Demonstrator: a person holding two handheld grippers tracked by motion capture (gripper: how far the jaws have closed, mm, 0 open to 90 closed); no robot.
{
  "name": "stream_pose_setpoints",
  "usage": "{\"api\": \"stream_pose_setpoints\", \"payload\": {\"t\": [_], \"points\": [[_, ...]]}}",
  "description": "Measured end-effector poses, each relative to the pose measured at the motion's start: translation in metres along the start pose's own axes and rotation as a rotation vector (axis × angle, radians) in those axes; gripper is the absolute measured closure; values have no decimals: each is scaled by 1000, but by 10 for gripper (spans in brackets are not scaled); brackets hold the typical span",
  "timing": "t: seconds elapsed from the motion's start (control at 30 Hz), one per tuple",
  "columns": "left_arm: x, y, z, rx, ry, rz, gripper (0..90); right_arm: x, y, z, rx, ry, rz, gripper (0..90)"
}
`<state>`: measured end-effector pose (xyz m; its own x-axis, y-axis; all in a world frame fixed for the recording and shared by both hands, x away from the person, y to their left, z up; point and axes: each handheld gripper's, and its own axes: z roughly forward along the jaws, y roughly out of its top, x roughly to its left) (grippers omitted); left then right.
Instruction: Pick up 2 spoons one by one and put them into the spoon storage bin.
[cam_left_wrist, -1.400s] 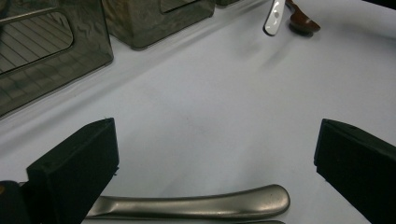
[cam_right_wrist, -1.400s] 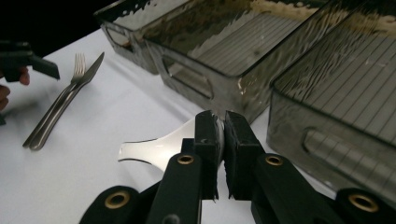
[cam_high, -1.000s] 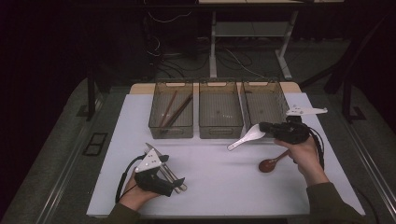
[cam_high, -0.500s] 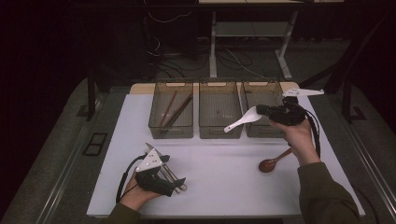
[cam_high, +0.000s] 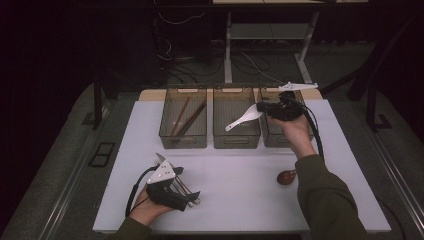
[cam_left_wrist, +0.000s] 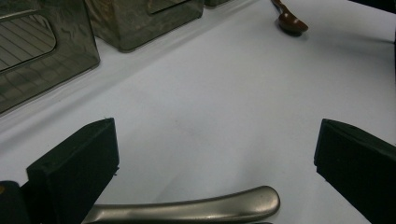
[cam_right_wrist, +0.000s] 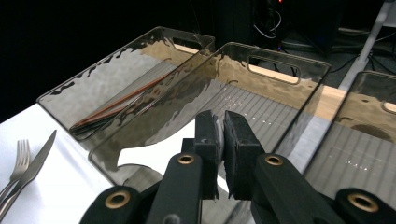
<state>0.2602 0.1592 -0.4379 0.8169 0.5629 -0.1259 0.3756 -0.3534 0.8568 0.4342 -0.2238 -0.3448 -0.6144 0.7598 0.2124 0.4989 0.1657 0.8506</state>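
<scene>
My right gripper (cam_high: 261, 107) is shut on the handle of a white spoon (cam_high: 243, 119) and holds it in the air above the middle bin (cam_high: 236, 139). In the right gripper view the pads of the right gripper (cam_right_wrist: 222, 127) pinch the thin white handle over that bin (cam_right_wrist: 285, 59). My left gripper (cam_high: 186, 184) rests open near the table's front left, over metal cutlery (cam_high: 189, 194). In the left gripper view the left gripper (cam_left_wrist: 215, 154) has its jaws wide apart, with a metal handle (cam_left_wrist: 196, 210) lying between them on the table, untouched.
Three smoky plastic bins stand in a row at the back. The left bin (cam_high: 183, 139) holds brown chopsticks (cam_high: 186, 119); the right bin (cam_high: 274, 139) is beside my right hand. A brown spoon (cam_high: 286, 176) lies on the white table (cam_high: 240, 180). A fork and knife (cam_right_wrist: 21, 170) lie at the left.
My right gripper has carried the white spoon up and away from me, from above the table in front of the bins to over the middle bin. The left gripper has not moved.
</scene>
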Motion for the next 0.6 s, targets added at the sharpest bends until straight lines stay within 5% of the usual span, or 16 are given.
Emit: {"api": "stream_pose_setpoints", "payload": {"t": [0.6], "points": [[-2,0,0,6,-10,11,0,20,-18,52,154,-5,-33,835]]}}
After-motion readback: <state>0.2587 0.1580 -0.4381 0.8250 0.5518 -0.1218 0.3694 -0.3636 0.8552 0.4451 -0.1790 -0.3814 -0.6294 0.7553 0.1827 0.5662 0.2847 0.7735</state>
